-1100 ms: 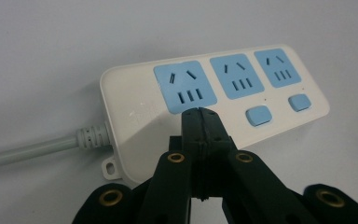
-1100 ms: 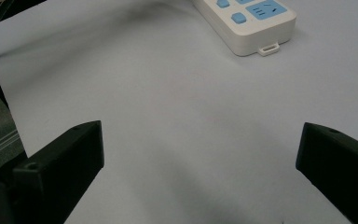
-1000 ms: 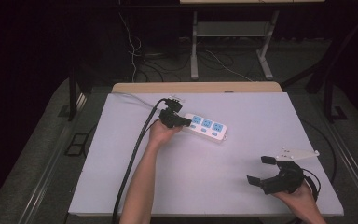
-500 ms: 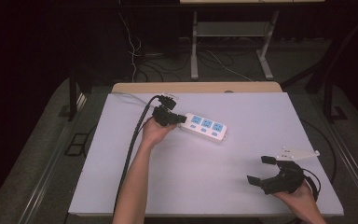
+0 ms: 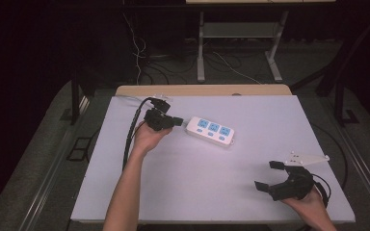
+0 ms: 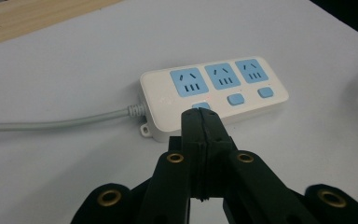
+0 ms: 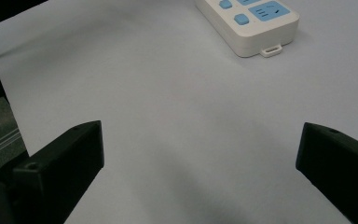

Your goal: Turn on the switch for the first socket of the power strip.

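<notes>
A white power strip (image 5: 211,131) with three blue sockets and blue switches lies flat near the middle back of the white table top (image 5: 207,187). Its grey cord (image 6: 51,123) runs off to the left in the left gripper view. My left gripper (image 5: 177,121) hovers just left of the strip's cord end, jaws shut with nothing between them. In the left gripper view its closed tips (image 6: 200,119) point at the nearest switch on the power strip (image 6: 214,91). My right gripper (image 5: 268,175) rests open at the front right. Between its wide jaws (image 7: 200,144) lies bare table, with the power strip (image 7: 251,23) farther off.
A wooden board edge (image 5: 197,90) borders the back of the table. Beyond it stand a metal frame (image 5: 201,48) and loose cables on the dark floor. The left gripper's black cable (image 5: 131,134) trails along the table's left side.
My left gripper has drawn back to the left from over the strip's cord end and lifted a little, still shut. The right gripper has stayed put.
</notes>
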`<state>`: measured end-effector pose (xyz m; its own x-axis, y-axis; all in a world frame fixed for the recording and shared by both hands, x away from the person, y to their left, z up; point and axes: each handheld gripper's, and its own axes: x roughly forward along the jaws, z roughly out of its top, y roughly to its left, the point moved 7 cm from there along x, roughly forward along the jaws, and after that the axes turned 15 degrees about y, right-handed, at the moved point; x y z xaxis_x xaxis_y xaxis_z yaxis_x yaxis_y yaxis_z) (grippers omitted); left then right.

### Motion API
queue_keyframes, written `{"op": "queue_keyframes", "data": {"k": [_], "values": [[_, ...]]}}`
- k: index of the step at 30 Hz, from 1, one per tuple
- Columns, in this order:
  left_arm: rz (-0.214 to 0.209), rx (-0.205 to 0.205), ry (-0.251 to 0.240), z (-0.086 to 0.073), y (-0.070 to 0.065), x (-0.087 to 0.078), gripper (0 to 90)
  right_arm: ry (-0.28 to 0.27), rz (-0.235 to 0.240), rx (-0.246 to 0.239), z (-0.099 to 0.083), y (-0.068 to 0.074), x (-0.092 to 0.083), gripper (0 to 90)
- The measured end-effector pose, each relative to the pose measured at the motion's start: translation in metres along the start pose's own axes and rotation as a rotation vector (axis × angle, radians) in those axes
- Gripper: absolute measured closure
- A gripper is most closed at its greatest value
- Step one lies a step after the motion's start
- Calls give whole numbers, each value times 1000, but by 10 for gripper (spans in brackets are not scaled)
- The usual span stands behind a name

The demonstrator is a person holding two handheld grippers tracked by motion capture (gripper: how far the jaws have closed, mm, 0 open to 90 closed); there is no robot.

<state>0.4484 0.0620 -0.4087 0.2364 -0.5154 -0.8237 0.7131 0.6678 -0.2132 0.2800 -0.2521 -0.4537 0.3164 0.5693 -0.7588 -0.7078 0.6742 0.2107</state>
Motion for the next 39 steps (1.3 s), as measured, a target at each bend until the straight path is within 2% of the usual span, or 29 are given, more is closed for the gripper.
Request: {"op": "queue_keyframes", "data": {"k": [4,9,10,11,13,14,17,18,19,21,25,29,39], "values": [[4,2,-4,-8,-1,-10,846,0,1,-1,0,0,0,5],[3,-18,-39,-18,-2,-24,787,1,3,0,0,1,0,4],[-1,-27,-48,-20,-2,-27,752,2,3,1,0,1,0,5],[-8,-31,-54,-23,-2,-29,679,3,3,2,0,1,0,4],[-23,-43,-65,-27,-2,-34,649,3,3,1,0,1,0,4],[-28,-45,-74,-30,-2,-36,568,3,3,2,0,1,1,4],[-55,-59,-87,-37,-4,-42,453,3,2,3,0,1,1,4],[-57,-61,-87,-40,-4,-43,453,3,2,3,0,1,1,4],[-61,-60,-92,-42,-4,-45,382,3,2,2,0,1,1,4],[-60,-68,-103,-47,-5,-48,327,3,2,3,0,1,1,4],[-56,-84,-126,-56,-5,-53,269,3,0,2,0,2,2,4],[-52,-96,-143,-64,-5,-57,254,3,1,3,1,2,2,4],[-55,-99,-177,-81,-12,-63,132,7,1,2,0,2,2,4]]}}
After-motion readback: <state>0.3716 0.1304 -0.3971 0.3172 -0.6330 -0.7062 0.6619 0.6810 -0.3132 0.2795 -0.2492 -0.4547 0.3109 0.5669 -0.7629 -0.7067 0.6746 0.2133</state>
